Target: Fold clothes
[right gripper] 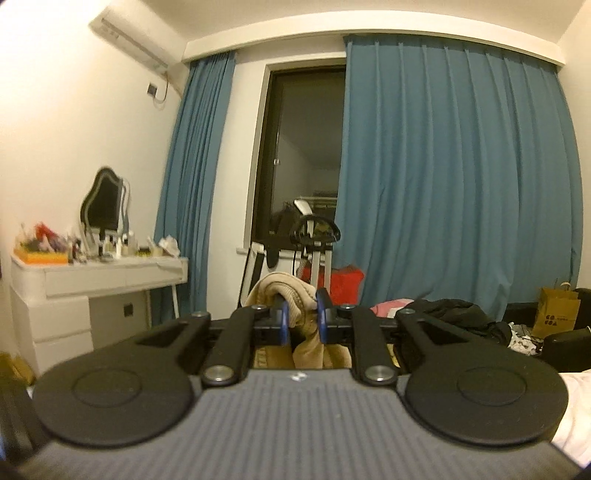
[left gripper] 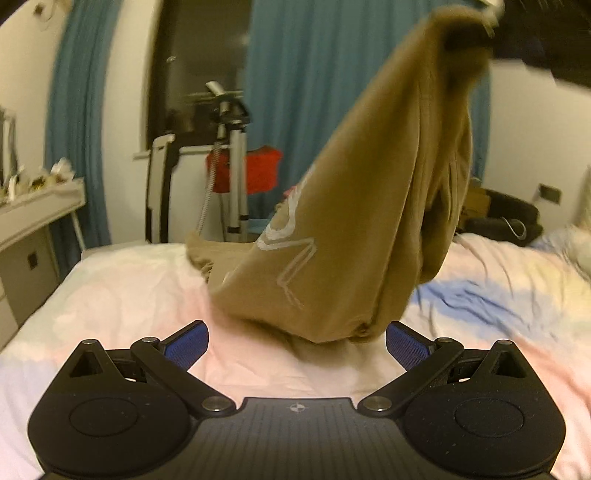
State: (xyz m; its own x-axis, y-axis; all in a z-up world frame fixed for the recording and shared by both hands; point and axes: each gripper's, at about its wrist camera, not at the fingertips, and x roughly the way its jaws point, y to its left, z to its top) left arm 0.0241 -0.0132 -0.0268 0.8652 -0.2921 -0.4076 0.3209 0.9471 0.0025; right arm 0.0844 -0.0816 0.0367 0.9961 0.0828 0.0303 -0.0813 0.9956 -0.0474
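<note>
A tan garment [left gripper: 362, 206] with a white printed pattern hangs in the air above the bed [left gripper: 110, 295], its lower end touching the sheet. My right gripper [right gripper: 302, 317] is shut on a bunched fold of this tan garment [right gripper: 284, 291] and holds it up high; in the left wrist view it shows blurred at the top right [left gripper: 476, 33]. My left gripper [left gripper: 297, 345] is open and empty, low over the bed, its blue pads [left gripper: 186, 345] either side of the garment's lowest hanging corner without touching it.
The bed has a pale pink, blue and yellow sheet. A white dresser [right gripper: 92, 288] with a mirror stands left. A tripod [left gripper: 232, 158], a red item [left gripper: 258, 173] and blue curtains [right gripper: 454, 177] are behind. Dark clothes [right gripper: 454, 314] and a paper bag [right gripper: 557, 310] lie at right.
</note>
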